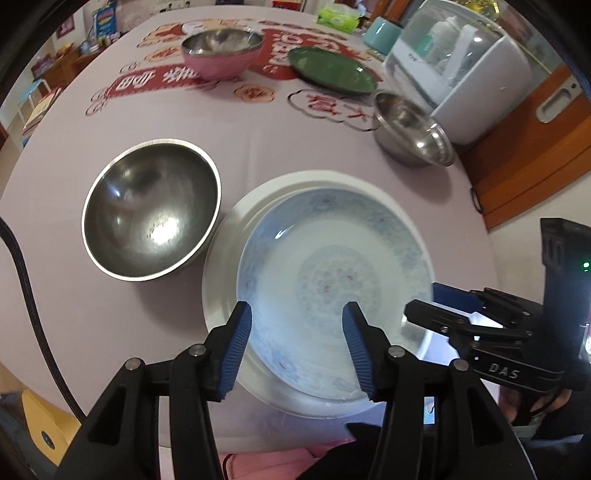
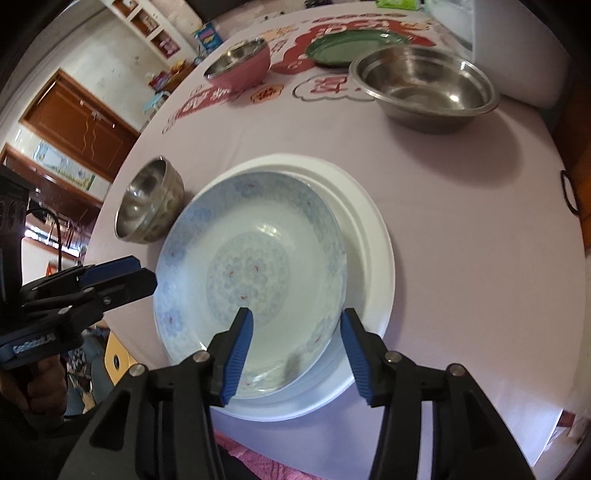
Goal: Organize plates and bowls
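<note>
A blue-patterned porcelain plate point(image 1: 332, 280) point(image 2: 255, 273) sits on a larger white plate point(image 1: 229, 236) point(image 2: 369, 236) near the table's front edge. My left gripper point(image 1: 297, 339) is open over the patterned plate's near rim; it also shows at the left of the right wrist view point(image 2: 147, 280). My right gripper point(image 2: 297, 343) is open above the plates' near rim; it shows at the right of the left wrist view point(image 1: 413, 310). A steel bowl point(image 1: 151, 210) point(image 2: 151, 199) stands just left of the plates. A wide steel basin point(image 1: 410, 125) point(image 2: 424, 85), a green plate point(image 1: 332, 70) point(image 2: 354, 46) and a pink bowl point(image 1: 221, 51) point(image 2: 240, 66) stand farther back.
A white appliance point(image 1: 461, 70) stands at the table's right back. A green tissue pack point(image 1: 338, 16) lies at the far edge. The lilac tablecloth point(image 1: 258, 140) has red printed patterns. A black cable point(image 1: 26, 280) runs at the left.
</note>
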Tool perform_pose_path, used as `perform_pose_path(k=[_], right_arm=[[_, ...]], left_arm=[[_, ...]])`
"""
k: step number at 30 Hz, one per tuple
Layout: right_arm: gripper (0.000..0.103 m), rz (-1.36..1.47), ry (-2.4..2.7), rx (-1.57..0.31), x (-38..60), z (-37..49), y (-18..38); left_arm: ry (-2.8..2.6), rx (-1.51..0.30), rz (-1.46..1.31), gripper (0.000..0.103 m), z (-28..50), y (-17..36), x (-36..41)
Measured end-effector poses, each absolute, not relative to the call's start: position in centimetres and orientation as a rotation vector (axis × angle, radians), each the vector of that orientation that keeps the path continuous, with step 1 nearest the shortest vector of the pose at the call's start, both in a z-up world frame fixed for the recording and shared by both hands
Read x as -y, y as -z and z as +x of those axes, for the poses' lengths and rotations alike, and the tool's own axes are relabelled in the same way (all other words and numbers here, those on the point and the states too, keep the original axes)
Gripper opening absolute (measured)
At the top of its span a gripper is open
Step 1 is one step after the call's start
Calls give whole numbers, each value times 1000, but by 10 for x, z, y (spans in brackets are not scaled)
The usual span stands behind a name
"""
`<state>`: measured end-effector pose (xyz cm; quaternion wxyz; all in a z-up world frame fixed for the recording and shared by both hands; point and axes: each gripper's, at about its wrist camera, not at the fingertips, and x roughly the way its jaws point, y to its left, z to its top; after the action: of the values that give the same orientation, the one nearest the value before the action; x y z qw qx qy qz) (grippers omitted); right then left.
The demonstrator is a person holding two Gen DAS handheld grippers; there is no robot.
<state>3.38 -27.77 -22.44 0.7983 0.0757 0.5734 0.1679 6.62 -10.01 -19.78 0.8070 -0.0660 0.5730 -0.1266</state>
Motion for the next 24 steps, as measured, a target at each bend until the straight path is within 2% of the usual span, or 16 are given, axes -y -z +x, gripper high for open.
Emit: perform_pose_path(k=[9, 12, 18, 24], right_arm=[[63, 193, -329, -1087, 268, 34, 178], [64, 189, -316, -1046, 262, 39, 163], [65, 183, -274, -989, 250, 50, 136], [65, 219, -208, -971, 238, 64, 113]], left_arm=[[310, -1163, -175, 51, 66, 155, 86], [299, -1143, -163, 58, 71, 141, 78], [318, -1136, -157, 58, 90, 121, 62], [320, -1134, -142, 64, 112, 103, 48]])
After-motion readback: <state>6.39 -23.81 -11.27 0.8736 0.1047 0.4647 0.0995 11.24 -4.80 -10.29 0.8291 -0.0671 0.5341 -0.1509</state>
